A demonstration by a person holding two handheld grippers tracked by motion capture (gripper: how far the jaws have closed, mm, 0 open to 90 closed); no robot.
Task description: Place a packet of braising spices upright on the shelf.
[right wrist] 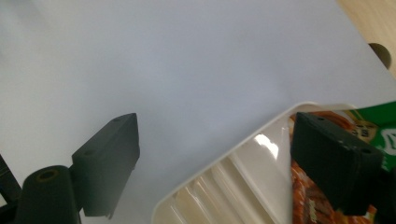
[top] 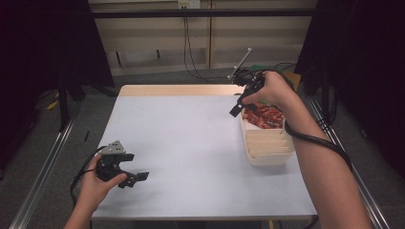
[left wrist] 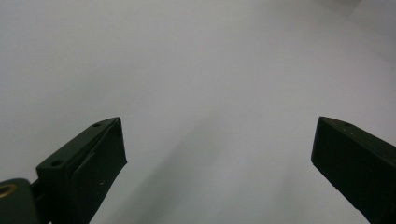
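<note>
Pale grey covers the worktop (top: 191, 143), with a strip of bare wood along its far edge and dark curtains hanging at both sides of the room. Near the right edge stands a cream tray (top: 267, 145), ribbed into narrow slots in its near half, which are bare. Its far half holds a heap of red snack packets (top: 265, 117); in the right gripper view they show as orange-red wrappers with a green one (right wrist: 373, 123) beside them, lying against the tray's rounded corner (right wrist: 233, 163).

Over the tray's far left corner hangs the right gripper (top: 241, 106), tipped downward, its fingers (right wrist: 107, 158) wide apart: one is above the bare worktop just outside the tray wall, the other above the packets. Whether that finger touches a packet cannot be told.

Well apart, close to the near left corner of the worktop, the left gripper (top: 136, 177) is held low in the person's left hand (top: 95, 183), its fingers (left wrist: 88, 163) spread wide with plain grey surface between them
</note>
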